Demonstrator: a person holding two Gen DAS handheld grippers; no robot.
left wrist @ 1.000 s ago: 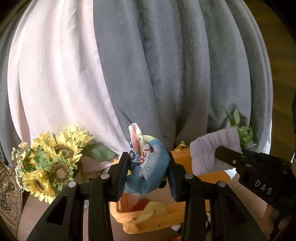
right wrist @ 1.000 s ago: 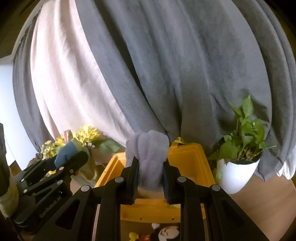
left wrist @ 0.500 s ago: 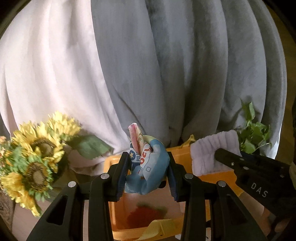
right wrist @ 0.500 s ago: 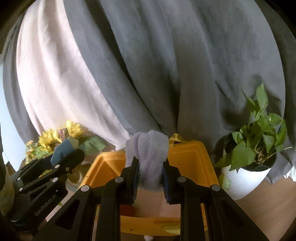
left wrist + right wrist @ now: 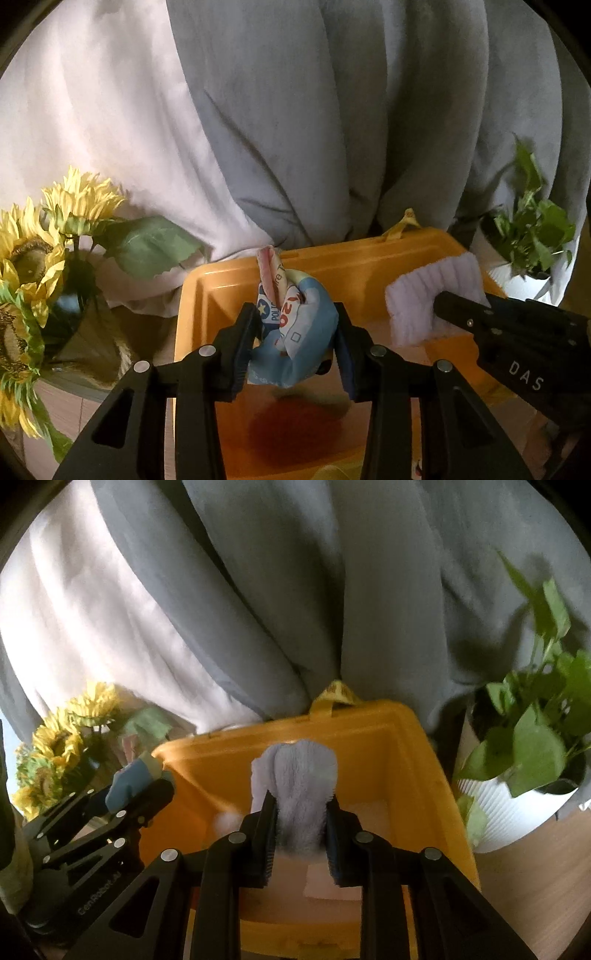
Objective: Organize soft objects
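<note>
Both opening, left gripper (image 5: 293, 338) pinches blue cloth (image 5: 295, 332), right gripper (image 5: 301, 830) lavender cloth (image 5: 297, 794); bin (image 5: 369, 266) contents blurred.

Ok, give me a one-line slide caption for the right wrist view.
Right gripper, jaws opening, with a fuzzy lilac cloth between them over the yellow bin; left gripper alongside with a blue cloth.

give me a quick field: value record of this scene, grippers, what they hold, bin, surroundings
left gripper: jaws opening, blue printed soft toy between them, over the bin
right gripper: jaws opening, fluffy lilac cloth between them, over the bin
bin: yellow plastic bin, open top, something red inside, blurred
left of bin: sunflowers
right of bin: potted plant in white pot
backdrop: grey and pale curtains
</note>
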